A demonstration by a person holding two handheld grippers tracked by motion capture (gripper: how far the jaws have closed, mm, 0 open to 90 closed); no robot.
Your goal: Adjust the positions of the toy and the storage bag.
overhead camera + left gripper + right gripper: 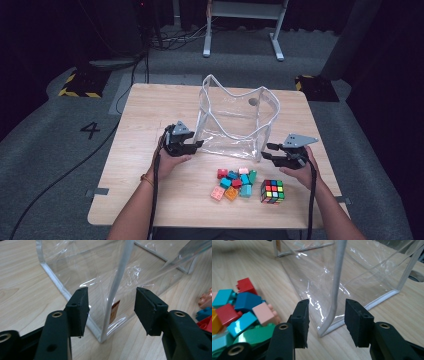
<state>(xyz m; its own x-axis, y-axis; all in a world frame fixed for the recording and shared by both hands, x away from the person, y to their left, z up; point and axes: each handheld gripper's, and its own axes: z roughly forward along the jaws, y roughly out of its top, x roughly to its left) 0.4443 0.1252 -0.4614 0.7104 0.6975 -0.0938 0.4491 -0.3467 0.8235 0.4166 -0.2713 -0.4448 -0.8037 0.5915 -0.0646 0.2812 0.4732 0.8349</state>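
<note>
We bracket clear bag (235, 120) corner seams: left gripper (111, 312), right gripper (327, 320), jaws parted, untouching; bricks (234, 183) on bench (150, 115).

A pile of colourful toy blocks (235, 183) and a scrambled puzzle cube (272, 191) are lying near the front edge of the wooden table (145, 120), while cables (60, 180) are trailing across the grey floor (45, 150).
</note>
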